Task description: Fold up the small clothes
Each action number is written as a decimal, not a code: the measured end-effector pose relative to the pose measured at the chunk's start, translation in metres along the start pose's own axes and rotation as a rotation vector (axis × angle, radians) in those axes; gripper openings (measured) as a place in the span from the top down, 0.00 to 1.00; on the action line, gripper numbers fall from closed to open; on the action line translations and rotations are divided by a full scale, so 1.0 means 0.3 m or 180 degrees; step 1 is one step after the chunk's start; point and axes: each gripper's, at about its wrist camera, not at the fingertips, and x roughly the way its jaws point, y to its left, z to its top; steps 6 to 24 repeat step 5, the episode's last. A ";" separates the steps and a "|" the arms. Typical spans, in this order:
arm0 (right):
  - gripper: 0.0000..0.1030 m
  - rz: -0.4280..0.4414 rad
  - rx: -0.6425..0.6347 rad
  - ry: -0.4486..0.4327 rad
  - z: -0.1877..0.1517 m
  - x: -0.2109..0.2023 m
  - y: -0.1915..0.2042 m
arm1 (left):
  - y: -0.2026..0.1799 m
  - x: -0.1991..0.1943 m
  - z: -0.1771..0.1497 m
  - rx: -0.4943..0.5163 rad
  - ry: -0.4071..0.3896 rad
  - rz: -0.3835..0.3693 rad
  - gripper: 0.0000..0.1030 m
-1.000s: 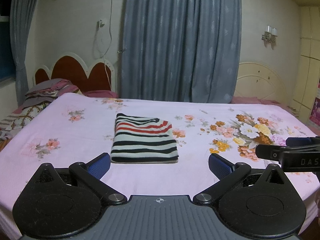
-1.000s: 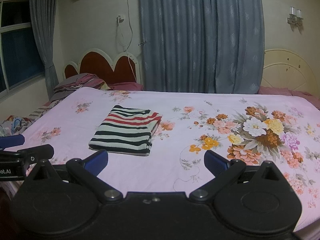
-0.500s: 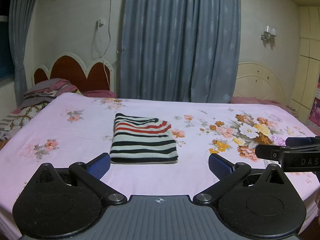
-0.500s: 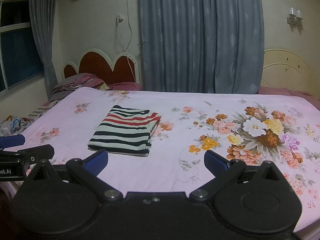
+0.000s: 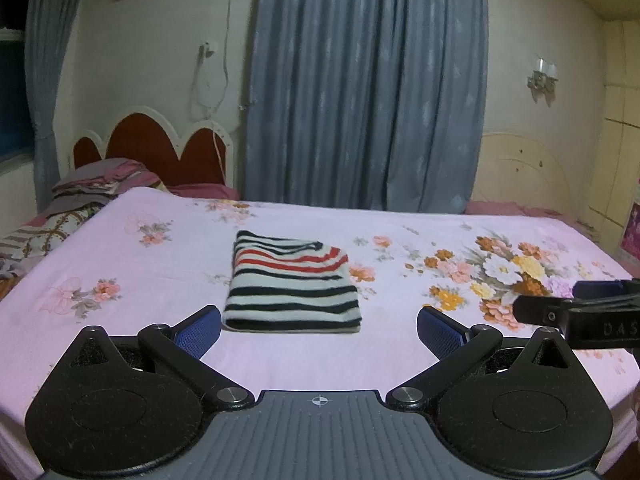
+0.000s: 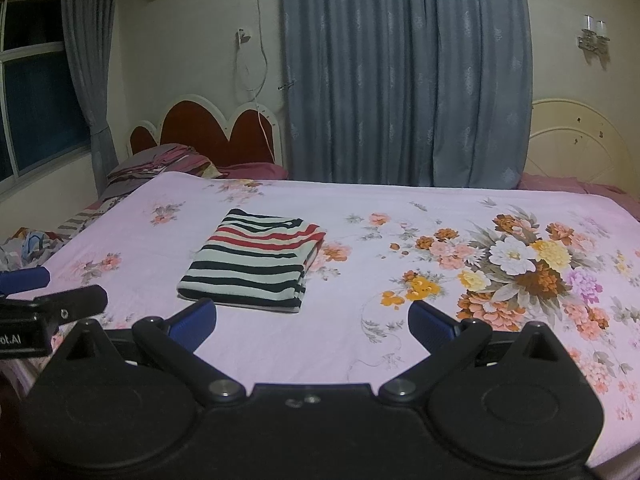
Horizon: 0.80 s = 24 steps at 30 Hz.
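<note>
A striped garment (image 5: 292, 284), black, white and red, lies folded into a neat rectangle on the pink floral bed sheet (image 5: 120, 264). It also shows in the right wrist view (image 6: 254, 266). My left gripper (image 5: 318, 326) is open and empty, held above the near bed edge, just short of the garment. My right gripper (image 6: 312, 320) is open and empty, to the right of the garment and short of it. The right gripper's tip shows at the right edge of the left wrist view (image 5: 576, 312).
A red scalloped headboard (image 5: 156, 148) and stacked pillows (image 5: 92, 188) are at the far left. Grey-blue curtains (image 5: 364, 84) hang behind the bed. A cream headboard (image 5: 524, 176) stands at the far right. A large flower print (image 6: 516, 264) covers the sheet's right side.
Both grippers have drifted back slightly from the bed and stayed open. The folded garment has not moved.
</note>
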 end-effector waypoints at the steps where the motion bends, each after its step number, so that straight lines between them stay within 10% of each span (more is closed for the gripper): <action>1: 0.01 0.0000 -0.0003 0.0001 0.000 0.002 0.000 | 0.002 -0.003 0.000 -0.0008 -0.0024 0.0024 0.00; 24: 0.01 0.0000 0.0004 0.0000 0.001 0.001 0.002 | -0.002 -0.002 0.008 0.0006 -0.0040 0.0037 0.00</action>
